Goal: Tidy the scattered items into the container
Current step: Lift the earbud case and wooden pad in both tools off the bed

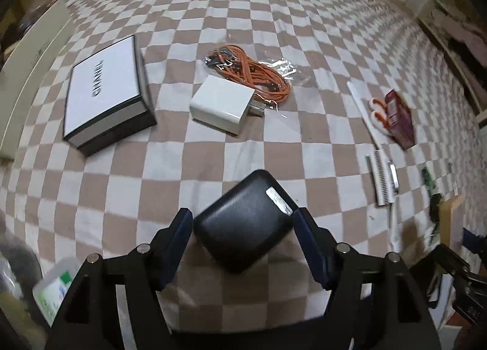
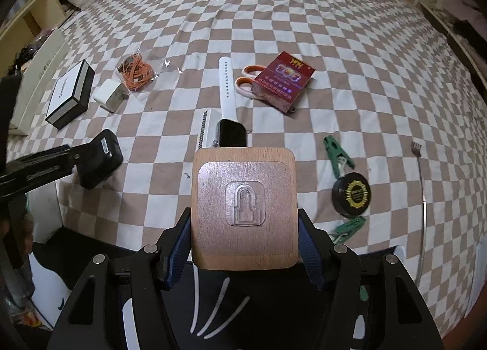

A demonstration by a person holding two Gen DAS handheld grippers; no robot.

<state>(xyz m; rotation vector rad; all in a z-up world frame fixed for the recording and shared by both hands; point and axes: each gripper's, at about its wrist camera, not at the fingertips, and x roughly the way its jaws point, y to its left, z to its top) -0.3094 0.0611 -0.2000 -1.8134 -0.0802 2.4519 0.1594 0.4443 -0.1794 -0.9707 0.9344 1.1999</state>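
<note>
My left gripper (image 1: 243, 222) is shut on a black rounded case (image 1: 243, 219) and holds it above the checkered bedspread (image 1: 213, 15); the case also shows in the right wrist view (image 2: 99, 158) at the left. My right gripper (image 2: 244, 225) is shut on a wooden square box (image 2: 243, 207) with a clear plastic hook on its face. Scattered on the bed are a white charger (image 1: 220, 103), an orange cable bundle (image 1: 261, 73), a white-strap smartwatch (image 2: 229, 112), a red cigarette pack (image 2: 283, 81), scissors (image 2: 248, 81), green clips (image 2: 338, 155) and a black round tin (image 2: 351, 195).
A black-and-white Chanel box (image 1: 105, 94) lies at the left of the bed. A white comb-like strip (image 2: 204, 128) lies beside the watch. A metal back scratcher (image 2: 421, 198) lies at the right. Shelves and clutter (image 2: 33, 21) line the left edge.
</note>
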